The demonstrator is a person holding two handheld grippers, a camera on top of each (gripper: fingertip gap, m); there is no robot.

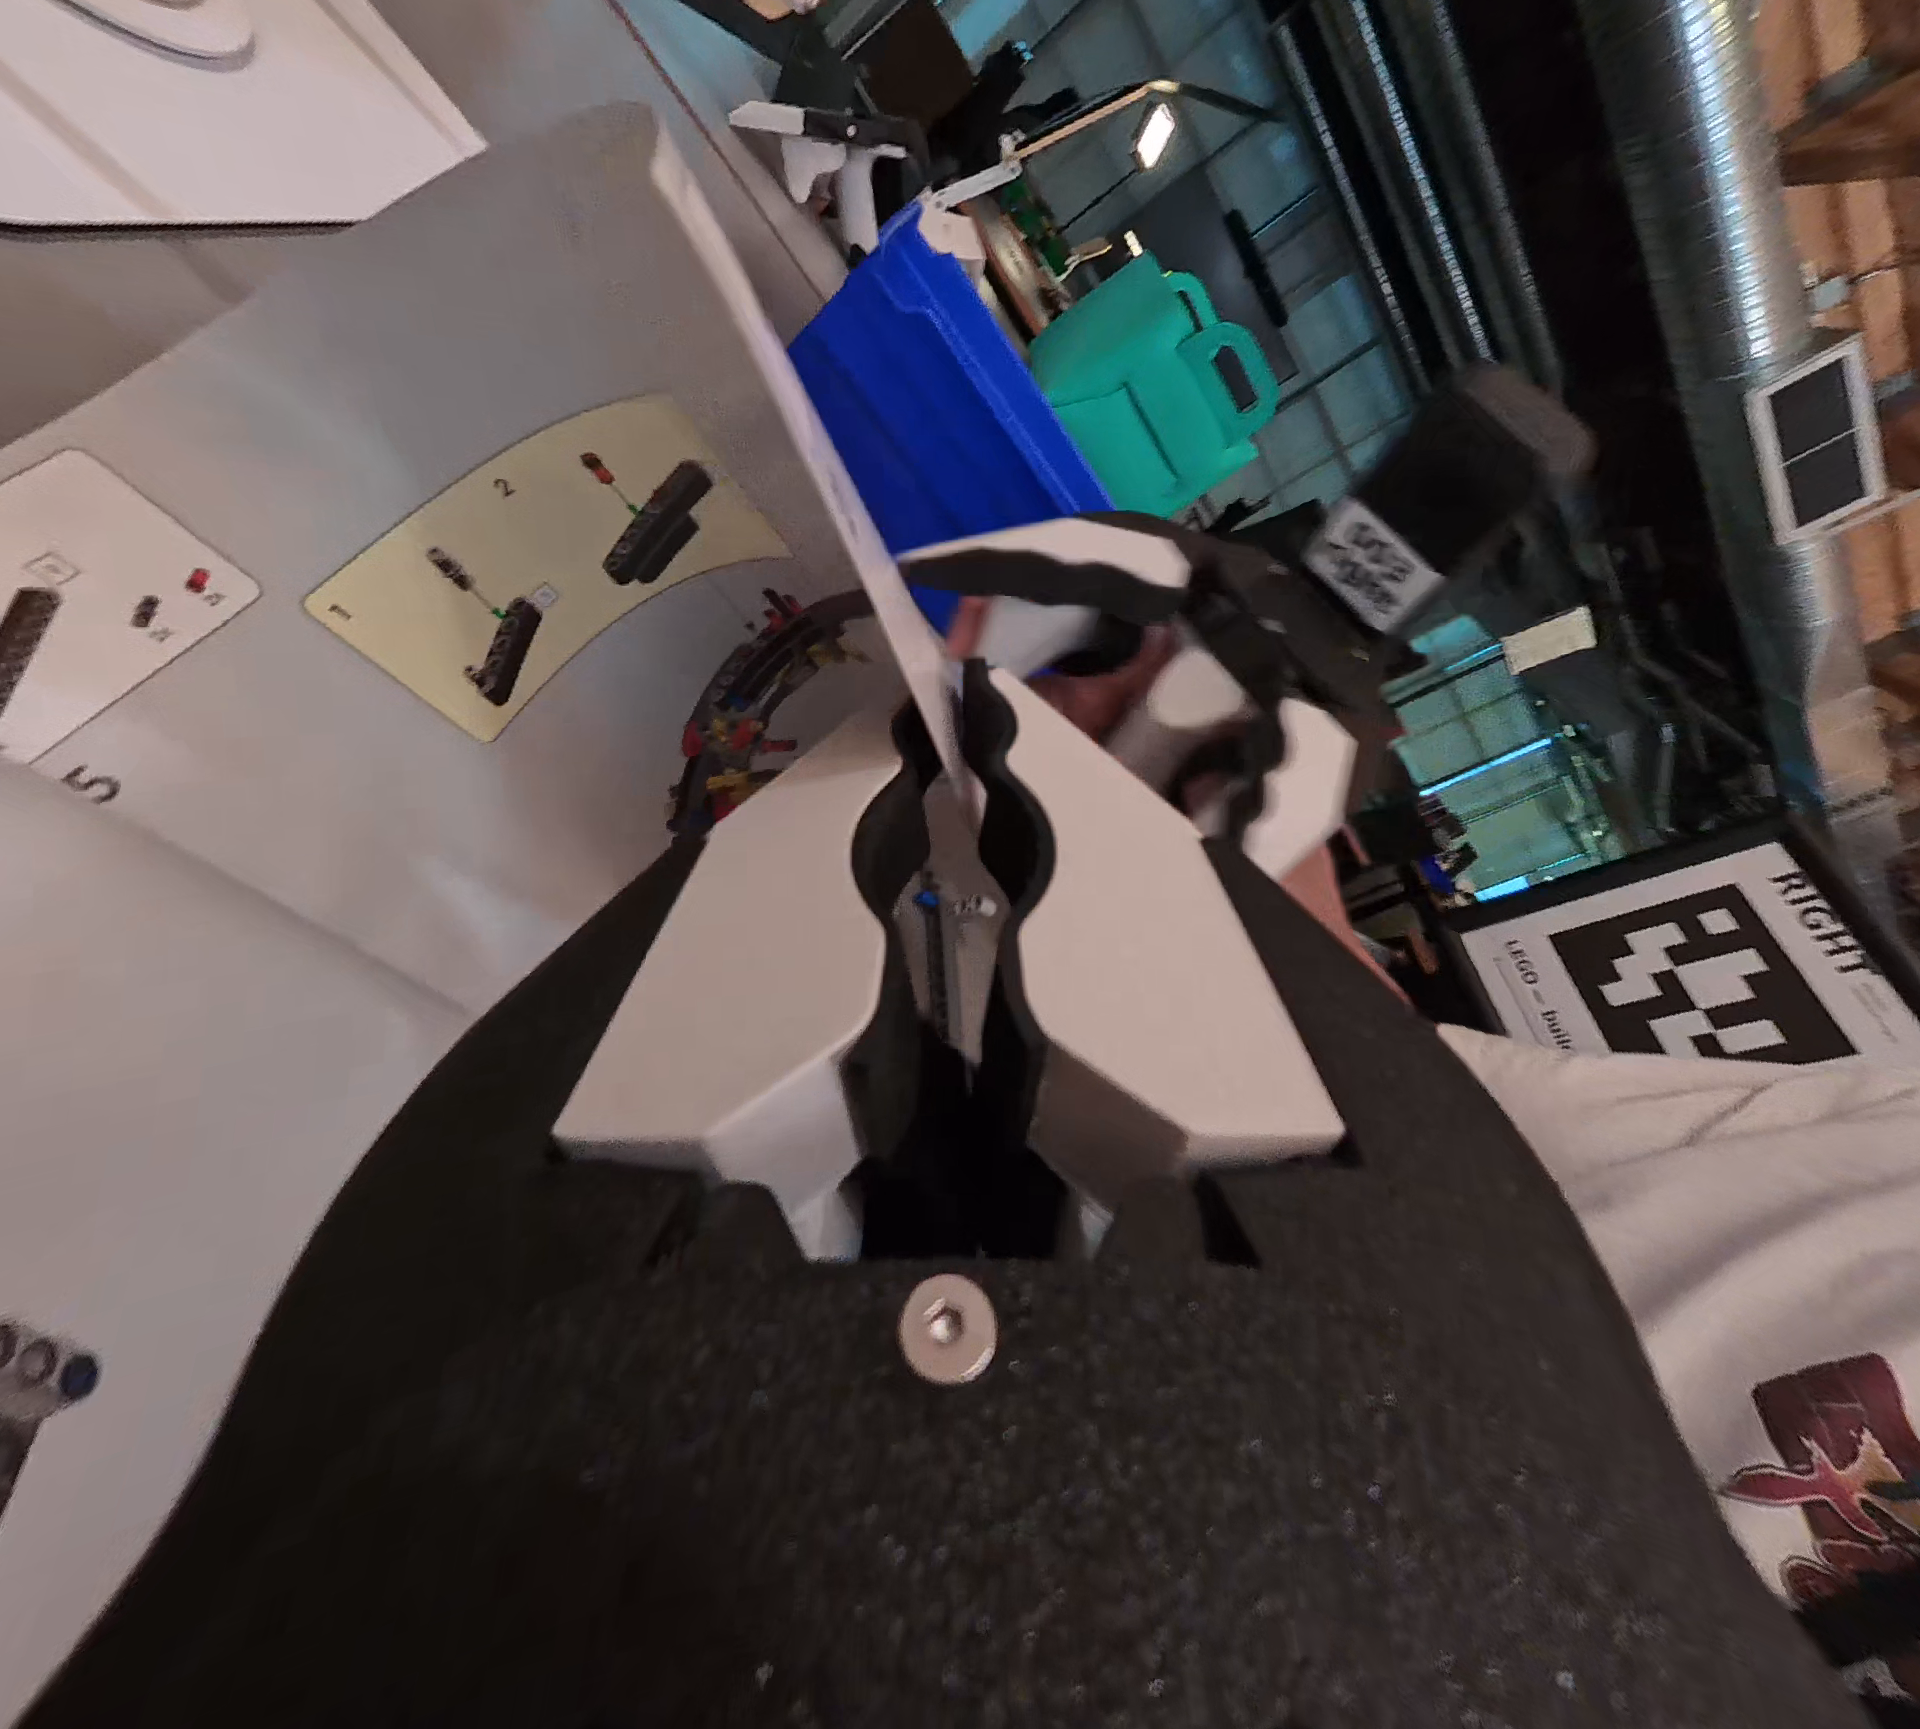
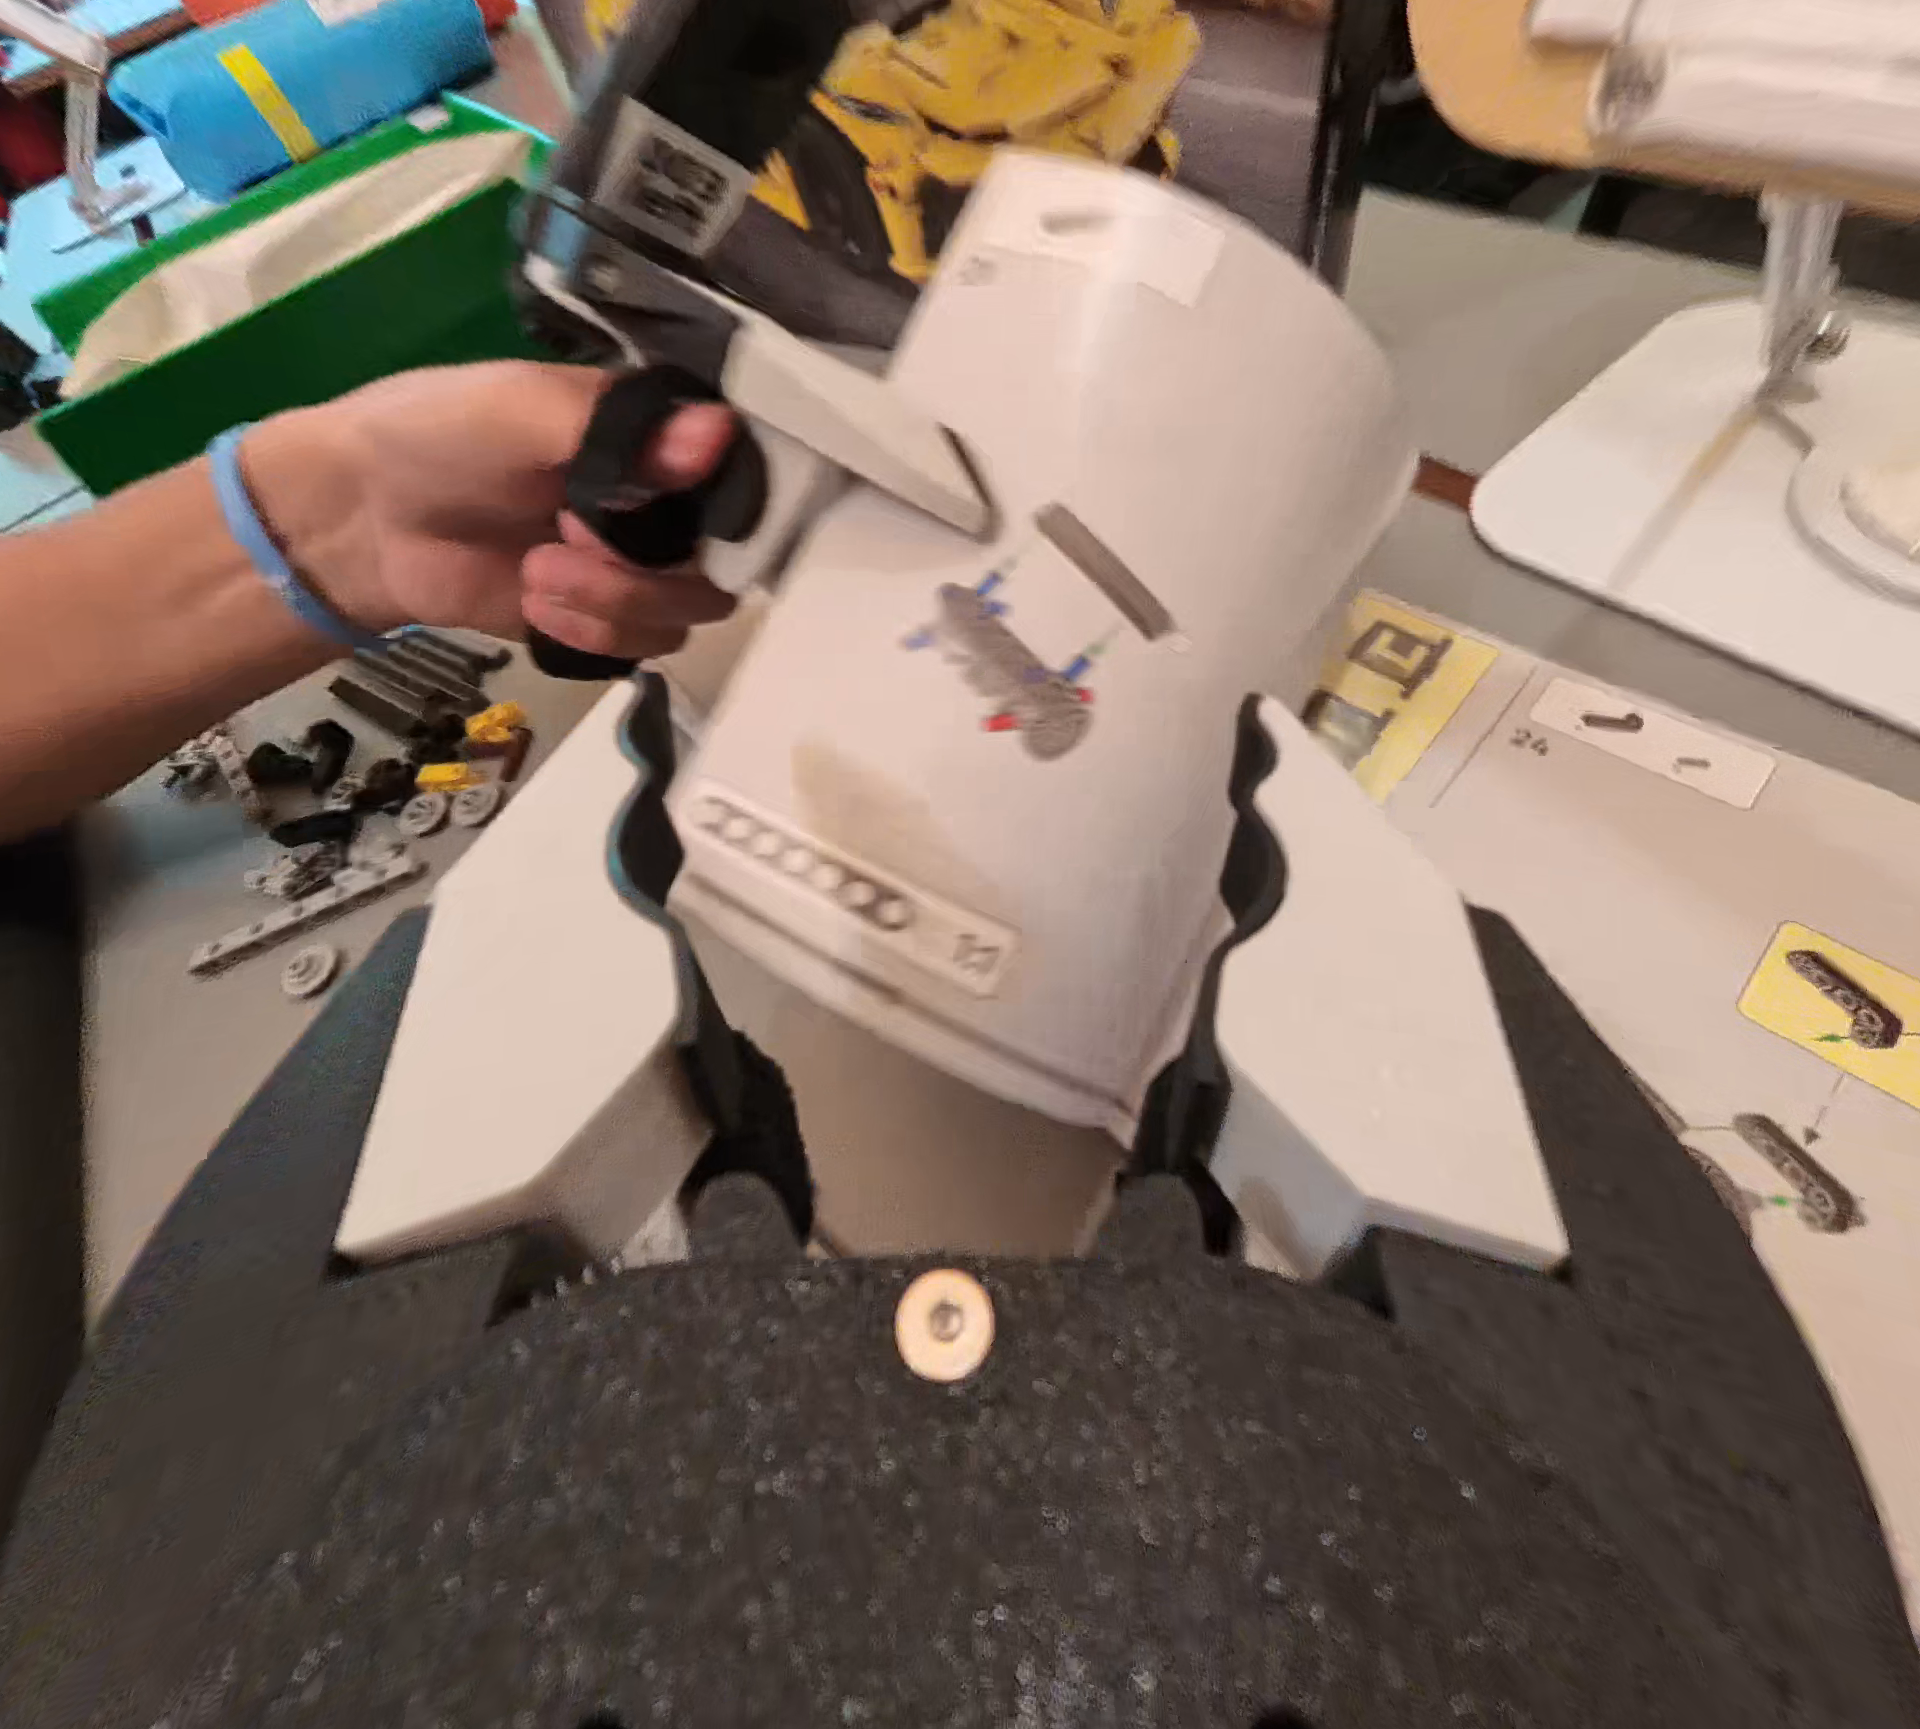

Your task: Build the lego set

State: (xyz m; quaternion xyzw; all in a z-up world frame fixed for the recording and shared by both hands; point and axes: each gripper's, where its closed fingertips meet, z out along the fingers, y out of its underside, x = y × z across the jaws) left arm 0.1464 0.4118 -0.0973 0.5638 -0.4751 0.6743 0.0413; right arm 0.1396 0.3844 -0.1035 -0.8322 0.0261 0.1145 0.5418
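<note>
My left gripper (image 1: pixel 961 723) is shut on the edge of a white instruction booklet page (image 1: pixel 790 391), seen edge-on and lifted off the open booklet (image 1: pixel 416 557). In the right wrist view a hand holds the left gripper (image 2: pixel 966 500), which pinches the curled page (image 2: pixel 1039 640) in the air. My right gripper (image 2: pixel 945 703) is open, its fingers (image 2: pixel 520 952) wide apart on either side of the curled page and not clamping it. A pile of loose Lego pieces (image 2: pixel 343 786) lies on the table to the left; it also shows in the left wrist view (image 1: pixel 748 713).
The set's box with a yellow vehicle picture (image 2: pixel 987 69) stands behind the booklet (image 2: pixel 1610 848). A white stand base (image 2: pixel 1662 484) is at the right, a green box (image 2: pixel 260 308) at the left. A blue bin (image 1: pixel 935 401) and a teal container (image 1: pixel 1143 391) are beyond. Both grippers' tips are close together, under 4 cm apart.
</note>
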